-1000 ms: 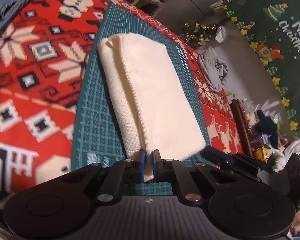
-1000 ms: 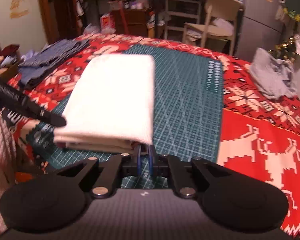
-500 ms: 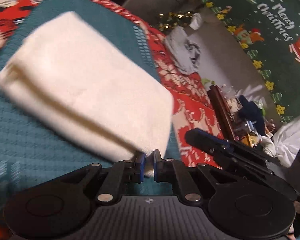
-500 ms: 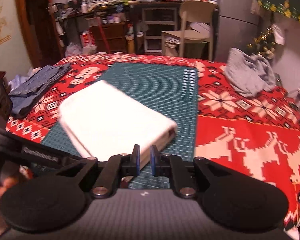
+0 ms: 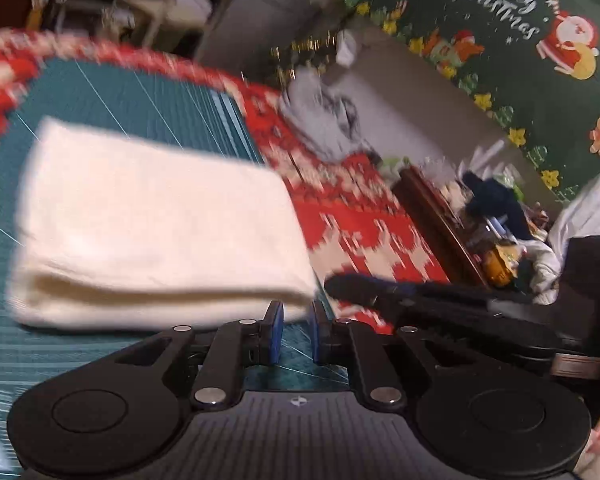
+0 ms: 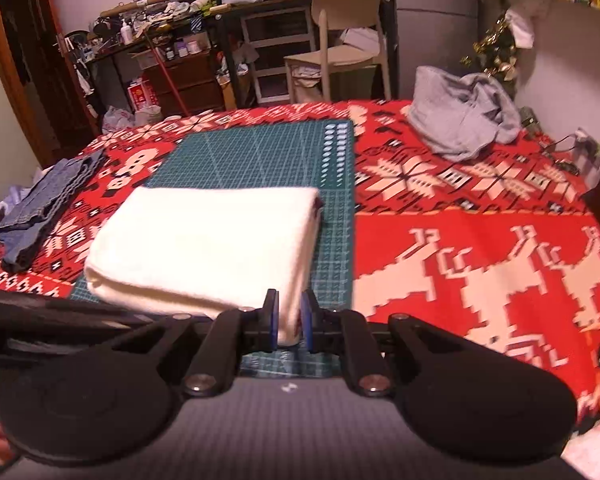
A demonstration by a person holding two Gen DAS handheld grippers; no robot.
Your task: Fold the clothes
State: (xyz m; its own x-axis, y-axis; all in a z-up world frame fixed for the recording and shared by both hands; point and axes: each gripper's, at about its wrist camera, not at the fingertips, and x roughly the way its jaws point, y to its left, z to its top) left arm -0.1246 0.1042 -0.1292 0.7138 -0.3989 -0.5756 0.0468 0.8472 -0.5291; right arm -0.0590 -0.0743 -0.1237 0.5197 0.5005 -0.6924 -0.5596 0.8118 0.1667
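Lying folded into a thick cream bundle (image 6: 204, 240) on the green mat (image 6: 260, 152), the cloth is running its long axis left to right across the right wrist view. The right tool (image 6: 287, 318) is pinching its near right corner, cloth filling the gap. The left tool (image 5: 294, 330) is sitting just off that same corner, fingers parted with only mat showing between. A grey garment (image 6: 460, 120) is crumpled far right on the red counter cover (image 6: 480, 240), a blue stack (image 6: 44, 208) lying left.

"Merry Christmas" on green wall banner (image 5: 496, 32)
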